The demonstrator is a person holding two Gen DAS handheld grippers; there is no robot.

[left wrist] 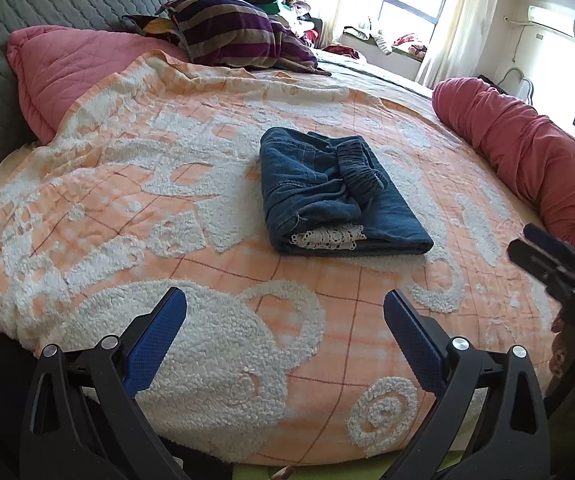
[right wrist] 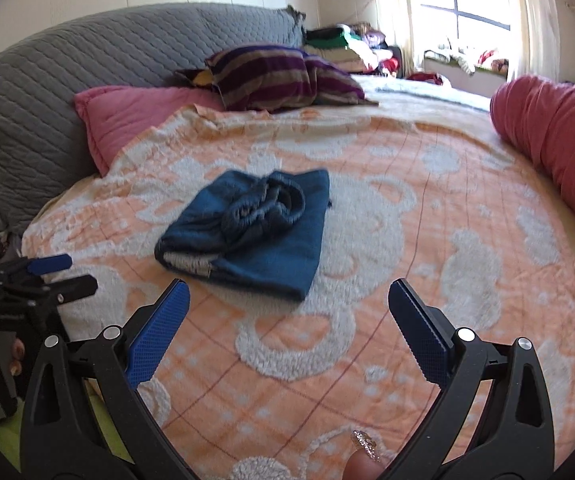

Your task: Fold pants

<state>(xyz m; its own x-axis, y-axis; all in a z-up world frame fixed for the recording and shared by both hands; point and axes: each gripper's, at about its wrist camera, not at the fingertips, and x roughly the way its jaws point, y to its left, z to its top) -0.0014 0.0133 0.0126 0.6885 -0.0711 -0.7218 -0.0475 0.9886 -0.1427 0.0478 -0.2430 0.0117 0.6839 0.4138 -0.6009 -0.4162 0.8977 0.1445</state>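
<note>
Bed (left wrist: 87,200) fills both views ahead of my tongs, covered by an orange-and-white tufted blanket (right wrist: 427,240). Red bolster (left wrist: 527,168) lies well off to the right of both tongs.

Pants (left wrist: 335,192), dark blue denim, sit in a compact folded bundle ahead of both tongs, well apart from them; elastic waistband (left wrist: 361,170) bunched on top, patterned lining showing at the near edge. I judge the fold essentially done.

Handling: soft, limp, moderately heavy denim; layers may slide. I'd pinch the thick near folded edge.

Left tongs (left wrist: 285,330) spread, empty. Right tongs (right wrist: 289,322) spread, empty.
</note>
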